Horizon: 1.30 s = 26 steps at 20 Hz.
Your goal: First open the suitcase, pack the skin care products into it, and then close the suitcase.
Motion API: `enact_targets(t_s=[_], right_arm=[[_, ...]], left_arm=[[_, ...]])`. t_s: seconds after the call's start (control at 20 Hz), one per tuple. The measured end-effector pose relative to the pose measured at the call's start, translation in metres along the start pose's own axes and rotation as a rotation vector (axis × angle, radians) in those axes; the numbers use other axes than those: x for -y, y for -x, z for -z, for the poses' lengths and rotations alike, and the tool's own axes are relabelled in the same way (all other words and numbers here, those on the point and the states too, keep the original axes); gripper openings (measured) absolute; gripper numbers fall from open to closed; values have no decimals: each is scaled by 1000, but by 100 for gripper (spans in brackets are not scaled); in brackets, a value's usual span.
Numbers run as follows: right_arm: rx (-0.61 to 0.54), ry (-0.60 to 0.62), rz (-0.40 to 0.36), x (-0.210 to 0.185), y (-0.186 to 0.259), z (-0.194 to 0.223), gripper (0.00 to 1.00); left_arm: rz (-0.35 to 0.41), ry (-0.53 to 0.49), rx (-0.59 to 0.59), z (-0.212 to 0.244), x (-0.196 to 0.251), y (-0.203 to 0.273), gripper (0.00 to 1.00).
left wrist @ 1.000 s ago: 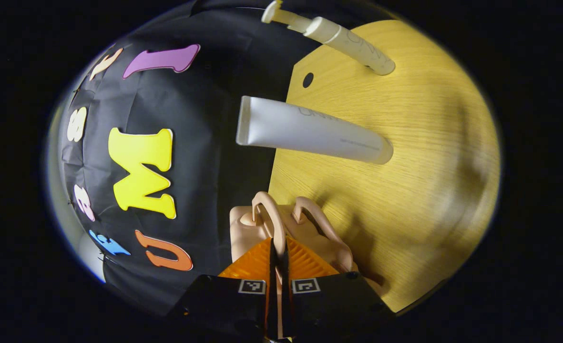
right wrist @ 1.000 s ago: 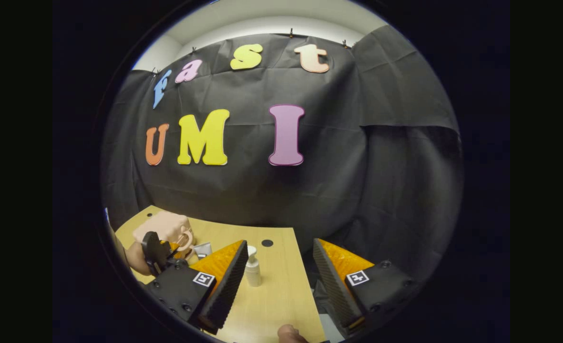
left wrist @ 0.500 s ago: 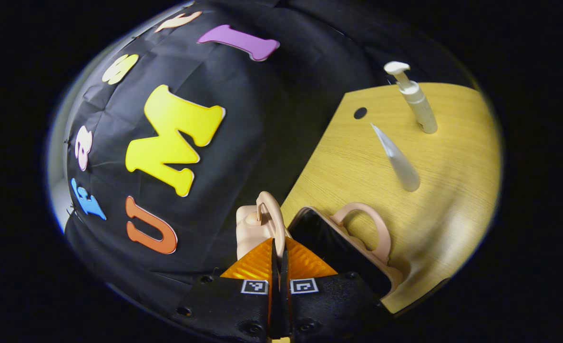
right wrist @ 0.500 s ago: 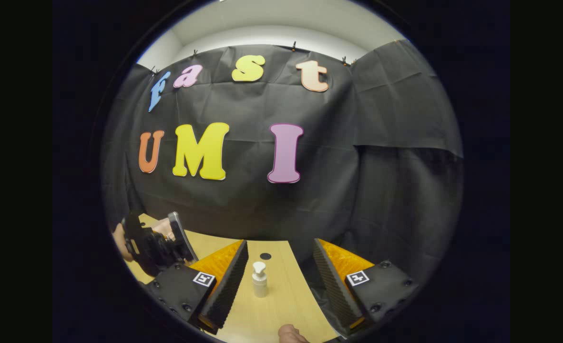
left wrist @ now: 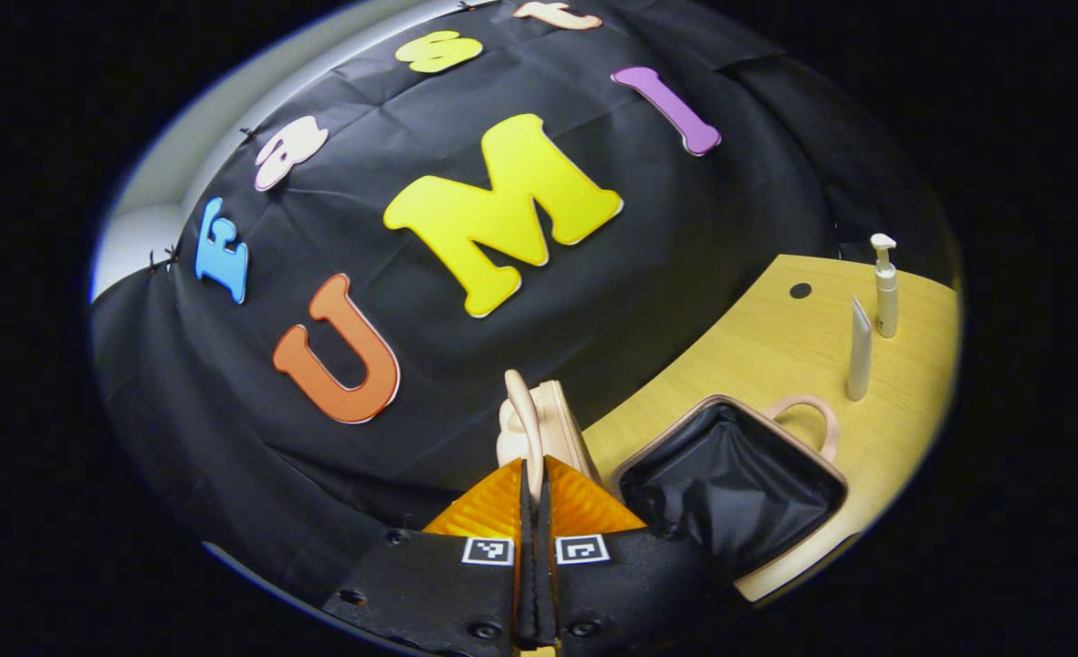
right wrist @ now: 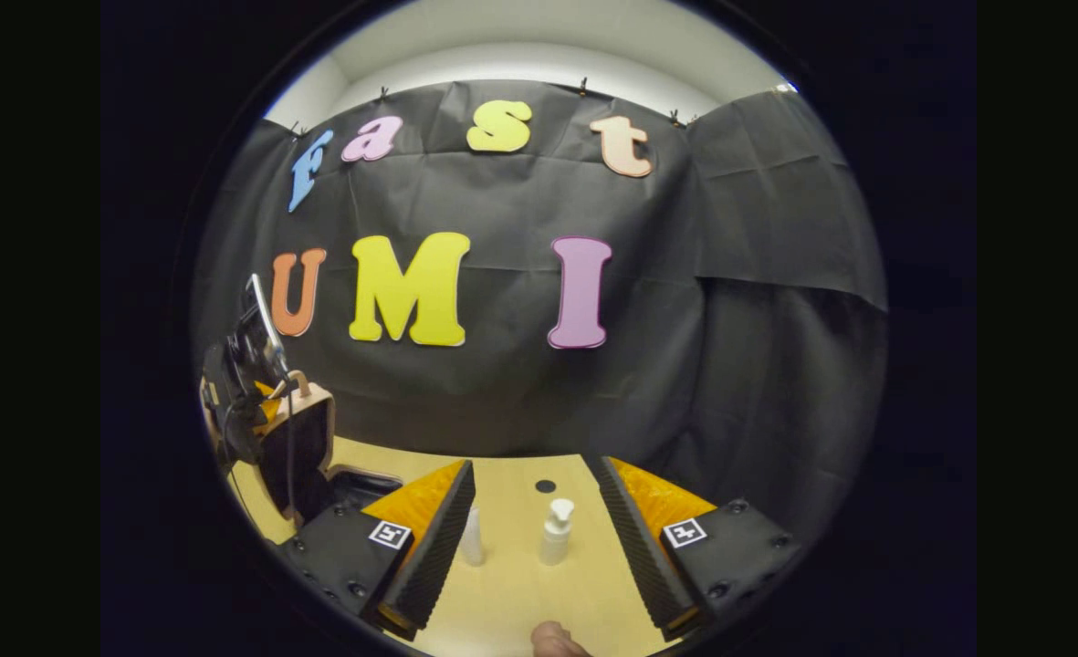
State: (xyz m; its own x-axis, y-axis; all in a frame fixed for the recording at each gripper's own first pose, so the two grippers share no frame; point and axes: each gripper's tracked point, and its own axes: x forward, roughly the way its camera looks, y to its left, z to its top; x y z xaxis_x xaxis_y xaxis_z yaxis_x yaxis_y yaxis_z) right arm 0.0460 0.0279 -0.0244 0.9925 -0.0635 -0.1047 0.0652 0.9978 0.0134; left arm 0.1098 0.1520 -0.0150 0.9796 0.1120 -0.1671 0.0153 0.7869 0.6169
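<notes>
The left tool [left wrist: 533, 484] is clamped on the lid handle [left wrist: 524, 429] of the little pink suitcase [left wrist: 730, 474], fingers pinched tight with the thin loop between them. The lid [left wrist: 552, 429] stands nearly upright straight ahead of that tool, and the lower half lies open on the desk [left wrist: 776, 338] just off to its right, black lining showing. In the right gripper view the lid looks propped up at the far left, with the left tool on its top edge.

The case looks light and fairly stiff, but the handle is a skinny loop that could probably twist in the grip, so a hold at its middle seems the safest bet. The lining looks soft and baggy.

The right tool [right wrist: 539, 538] is spread wide and holds nothing, hovering level above the desk. The pump bottle [right wrist: 555, 534] stands right between its fingers, a bit ahead, and the tube [right wrist: 472, 538] stands on its cap beside the left finger. Both look light, smooth and tippy; the bottle's body is probably the better spot to grab than the pump head.
</notes>
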Motion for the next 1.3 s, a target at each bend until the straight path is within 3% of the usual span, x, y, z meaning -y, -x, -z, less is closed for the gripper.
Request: enact_targets(t_s=[0.2,0.35,0.6,0.95,1.15,1.3], right_arm=[[-6,4,-30,-45,1,-6,82],[-38,13,-11,-62,4,0,81],[-84,29,27,-77,15,9,81],[-123,69,74,-85,25,22,81],[-144,100,81,-87,28,30,81],[-168,123,92,-83,31,42,81]], left_arm=[[-5,41,-19,55,-59,-14,2],[5,48,-22,96,-84,-26,3],[43,152,-101,180,-114,-51,2],[117,235,-237,282,-99,-78,3],[176,325,-300,318,-83,-86,3],[202,336,-353,341,-69,-92,7]])
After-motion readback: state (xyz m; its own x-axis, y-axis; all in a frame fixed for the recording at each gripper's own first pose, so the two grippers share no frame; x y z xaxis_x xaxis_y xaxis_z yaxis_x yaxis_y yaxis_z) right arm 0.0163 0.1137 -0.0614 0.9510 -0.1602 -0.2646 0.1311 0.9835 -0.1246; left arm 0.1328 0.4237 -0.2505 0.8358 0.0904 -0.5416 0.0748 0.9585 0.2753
